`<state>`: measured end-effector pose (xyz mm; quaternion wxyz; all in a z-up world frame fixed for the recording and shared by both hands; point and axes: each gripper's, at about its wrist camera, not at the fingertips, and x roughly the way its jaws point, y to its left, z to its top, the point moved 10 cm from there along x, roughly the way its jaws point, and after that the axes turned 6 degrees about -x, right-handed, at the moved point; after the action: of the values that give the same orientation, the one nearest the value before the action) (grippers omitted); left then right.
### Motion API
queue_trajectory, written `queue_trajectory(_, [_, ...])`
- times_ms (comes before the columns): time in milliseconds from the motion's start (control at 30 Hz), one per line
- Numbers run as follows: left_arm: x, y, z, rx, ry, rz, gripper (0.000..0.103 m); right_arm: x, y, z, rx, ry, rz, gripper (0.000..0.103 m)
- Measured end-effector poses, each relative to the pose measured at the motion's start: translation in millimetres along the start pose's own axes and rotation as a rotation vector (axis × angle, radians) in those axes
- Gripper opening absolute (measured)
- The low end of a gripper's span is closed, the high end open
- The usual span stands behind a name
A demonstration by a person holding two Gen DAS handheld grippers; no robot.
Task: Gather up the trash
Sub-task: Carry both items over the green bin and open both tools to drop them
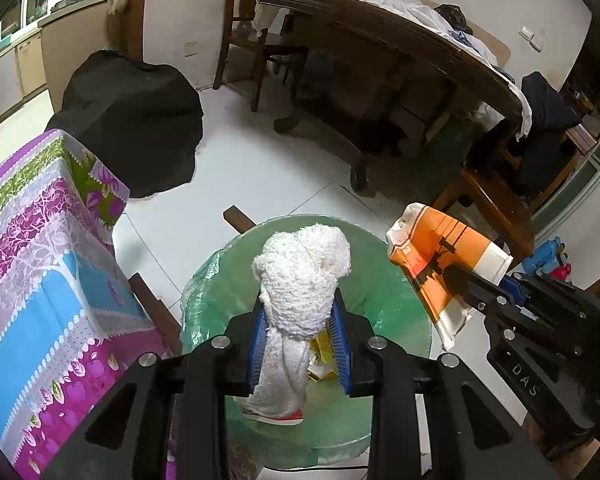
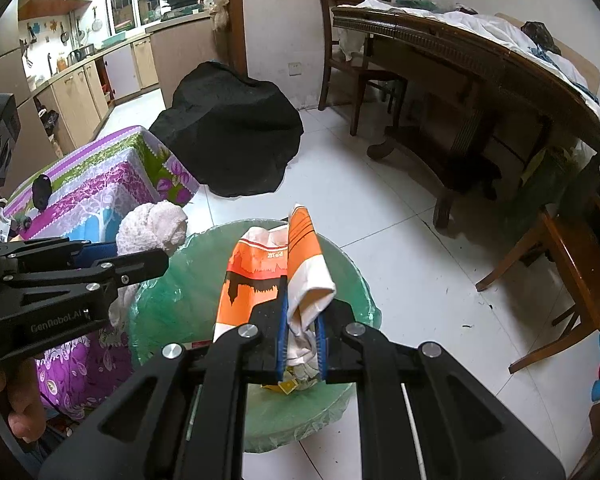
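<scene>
My left gripper [image 1: 300,344] is shut on a wad of white cloth [image 1: 304,272] and holds it over the mouth of a bin lined with a green bag [image 1: 400,320]. The same wad [image 2: 156,226] shows at the left of the right wrist view, beside the bin [image 2: 172,288]. My right gripper [image 2: 302,336] is shut on a crumpled orange and white paper bag [image 2: 268,276], also above the bin's opening. That bag [image 1: 440,264] appears at the right of the left wrist view. Yellow and red scraps [image 1: 320,364] lie inside the bin.
A low table with a purple, blue and green flowered cover [image 1: 40,264] stands close to the bin's left. A black covered mound [image 1: 132,120] sits on the white tiled floor behind. A dark wooden table [image 1: 400,52] and chairs [image 2: 572,272] stand to the right.
</scene>
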<state>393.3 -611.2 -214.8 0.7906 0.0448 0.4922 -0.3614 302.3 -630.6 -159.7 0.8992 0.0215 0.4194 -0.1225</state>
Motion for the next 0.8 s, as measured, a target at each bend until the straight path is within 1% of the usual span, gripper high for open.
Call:
queue_trajectory(367, [3, 3, -1, -0.006, 0.005, 0.001, 0.031, 3, -1, -1, 0.003, 0.002, -0.004, 0.010])
queue_trajectory(567, [6, 4, -2, -0.006, 0.013, 0.010, 0.032, 4, -1, -2, 0.004, 0.000, -0.001, 0.012])
queue_trajectory(633, [7, 5, -3, -0.008, 0.017, 0.016, 0.036, 6, -2, -2, 0.006, 0.003, 0.003, 0.012])
queue_trajectory(667, [8, 5, -4, -0.008, 0.021, 0.017, 0.041, 6, -2, -2, 0.010, 0.002, 0.006, 0.017])
queue_trajectory(700, [10, 7, -5, -0.011, 0.026, 0.025, 0.050, 6, -3, -2, 0.017, -0.001, 0.008, 0.021])
queue_trajectory(733, [10, 7, -5, -0.009, 0.026, 0.025, 0.056, 6, -5, -2, 0.022, -0.003, 0.006, 0.029])
queue_trajectory(767, [10, 8, -5, -0.009, 0.022, 0.028, 0.067, 6, -6, -2, 0.026, -0.004, 0.005, 0.031])
queue_trajectory(800, [10, 8, -5, -0.009, 0.019, 0.029, 0.074, 6, -7, -3, 0.029, -0.004, 0.003, 0.031])
